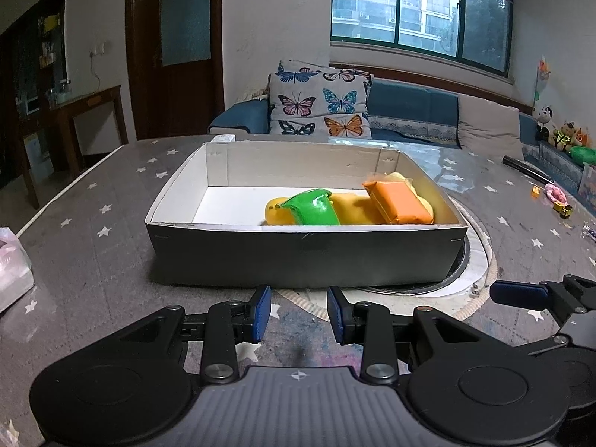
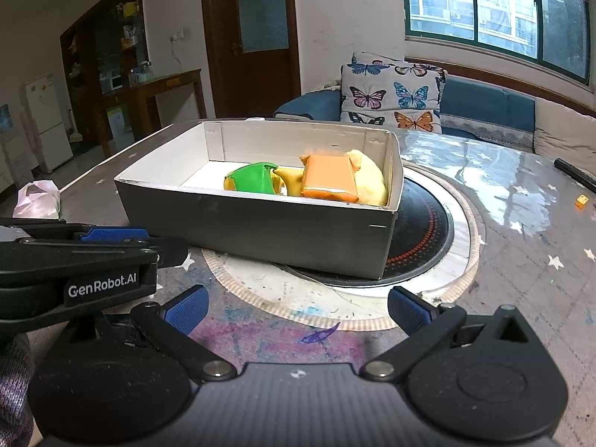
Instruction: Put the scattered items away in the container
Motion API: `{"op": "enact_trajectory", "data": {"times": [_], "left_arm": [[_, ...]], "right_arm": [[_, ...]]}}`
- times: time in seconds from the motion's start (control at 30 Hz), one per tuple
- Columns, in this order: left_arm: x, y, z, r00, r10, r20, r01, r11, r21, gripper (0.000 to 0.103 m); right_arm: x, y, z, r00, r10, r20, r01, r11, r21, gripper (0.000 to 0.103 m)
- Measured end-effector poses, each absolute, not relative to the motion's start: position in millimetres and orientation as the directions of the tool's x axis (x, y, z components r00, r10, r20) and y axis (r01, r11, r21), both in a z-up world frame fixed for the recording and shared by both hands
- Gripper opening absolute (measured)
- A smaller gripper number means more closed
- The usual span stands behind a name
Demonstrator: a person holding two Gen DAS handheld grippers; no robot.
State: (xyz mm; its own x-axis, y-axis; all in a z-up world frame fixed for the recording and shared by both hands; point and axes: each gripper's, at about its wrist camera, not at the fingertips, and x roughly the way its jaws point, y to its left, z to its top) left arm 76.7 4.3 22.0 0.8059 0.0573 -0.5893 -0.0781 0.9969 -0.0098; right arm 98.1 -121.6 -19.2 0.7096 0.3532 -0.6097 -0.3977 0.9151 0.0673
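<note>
Box (image 1: 305,257) on table (image 1: 93,260), just ahead of both tongs. Left tongs (image 1: 299,314) narrowly parted, empty; right tongs (image 2: 296,307) spread wide, empty. Green packet (image 1: 313,208), orange packet (image 1: 398,201), yellow packets (image 2: 368,182) seen inside, bunched at right end. Small bits (image 1: 558,205) left at far table edge, possibly unrelated.
</note>
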Motion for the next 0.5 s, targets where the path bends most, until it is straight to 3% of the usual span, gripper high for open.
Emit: {"op": "enact_trajectory", "data": {"times": [0.5], "left_arm": [[73.7, -3.1, 23.3, 0.823, 0.09, -0.561, -0.076, 0.996, 0.049, 0.035]], "right_arm": [[95.1, -122.1, -19.0, 0.711, 0.356, -0.606, -0.4, 0.914, 0.068, 0.103]]}}
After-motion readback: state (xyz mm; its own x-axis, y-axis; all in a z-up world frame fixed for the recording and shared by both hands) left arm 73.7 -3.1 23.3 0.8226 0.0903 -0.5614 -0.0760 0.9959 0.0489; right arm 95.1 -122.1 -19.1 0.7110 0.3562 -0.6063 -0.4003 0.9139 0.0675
